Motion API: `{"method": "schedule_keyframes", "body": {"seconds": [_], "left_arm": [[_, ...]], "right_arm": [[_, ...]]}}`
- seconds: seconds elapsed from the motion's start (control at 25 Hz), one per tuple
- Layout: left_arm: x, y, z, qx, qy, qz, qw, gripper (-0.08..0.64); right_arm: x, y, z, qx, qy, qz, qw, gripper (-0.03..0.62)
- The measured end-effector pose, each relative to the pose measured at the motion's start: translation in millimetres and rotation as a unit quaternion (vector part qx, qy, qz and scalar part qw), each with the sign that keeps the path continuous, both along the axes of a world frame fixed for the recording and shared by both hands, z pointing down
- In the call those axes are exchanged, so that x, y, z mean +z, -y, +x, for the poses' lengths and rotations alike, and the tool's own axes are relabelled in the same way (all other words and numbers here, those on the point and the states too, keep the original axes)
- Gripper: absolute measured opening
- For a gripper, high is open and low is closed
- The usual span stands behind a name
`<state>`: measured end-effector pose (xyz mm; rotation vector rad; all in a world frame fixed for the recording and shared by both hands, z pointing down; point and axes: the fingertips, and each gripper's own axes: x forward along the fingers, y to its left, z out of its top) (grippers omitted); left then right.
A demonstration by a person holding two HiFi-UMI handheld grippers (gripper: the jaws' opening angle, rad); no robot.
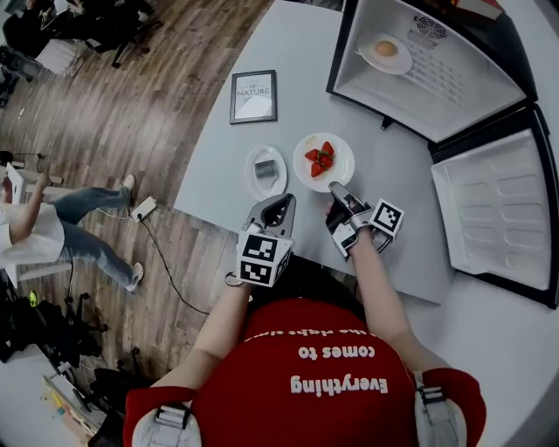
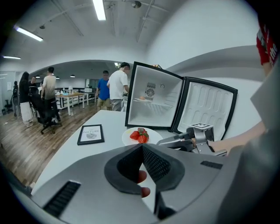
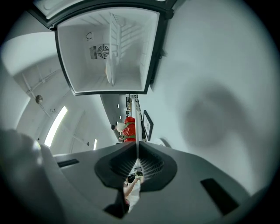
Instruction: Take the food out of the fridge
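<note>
A white plate of strawberries [image 1: 323, 161] sits on the grey table [image 1: 262, 44] in front of the open fridge [image 1: 454, 87]. My right gripper [image 1: 335, 189] is shut on the plate's near rim; in the right gripper view the rim [image 3: 135, 124] runs edge-on out of the closed jaws [image 3: 136, 144], with the strawberries [image 3: 128, 129] beside it. My left gripper [image 1: 281, 202] is shut with nothing in it, its tips [image 2: 142, 146] just short of a small white plate [image 1: 265, 170] that holds a grey item. Inside the fridge stands another plate [image 1: 384, 52] with a round orange-topped food.
The fridge door [image 1: 498, 209] hangs open on the right. A framed "NATURE" picture [image 1: 253, 96] stands at the table's far left. The table edge runs close in front of me. A person [image 1: 52, 227] sits on the wooden floor side at left, and office chairs [image 1: 113, 26] stand further off.
</note>
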<state>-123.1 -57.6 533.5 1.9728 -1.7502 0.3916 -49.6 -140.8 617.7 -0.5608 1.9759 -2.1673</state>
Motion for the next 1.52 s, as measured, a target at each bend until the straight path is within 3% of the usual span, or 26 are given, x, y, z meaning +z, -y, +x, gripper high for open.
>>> {"method": "schedule_keyframes", "body": {"seconds": [0.36, 0.64, 0.84, 1.04, 1.24, 1.52], "left_arm": [[18.7, -9.0, -18.9, -0.011, -0.001, -0.023, 0.9997, -0.002], [24.7, -10.3, -25.2, -0.011, -0.005, -0.027, 0.9996, -0.002], [26.0, -5.8, -27.0, -0.005, -0.003, -0.030, 0.9995, -0.002], [25.1, -0.3, -26.5, 0.004, -0.004, -0.031, 0.9995, -0.002], [22.7, 2.4, -24.4, 0.017, -0.002, -0.028, 0.9995, -0.002], [14.3, 11.0, -27.7, 0.021, -0.001, -0.016, 0.9997, -0.002]], "right_arm": [[81.0, -4.1, -5.5, 0.003, -0.079, -0.081, 0.994, 0.024], [103.2, -8.2, -9.8, 0.007, -0.129, -0.112, 0.985, 0.023], [122.6, -15.5, -5.8, -0.030, -0.229, -0.122, 0.965, 0.032], [127.2, -14.1, -4.8, -0.036, -0.286, -0.153, 0.945, 0.055], [120.3, -20.3, -3.6, -0.018, -0.327, -0.218, 0.919, 0.084], [116.8, -30.9, -0.6, -0.034, -0.335, -0.232, 0.913, 0.137]]}}
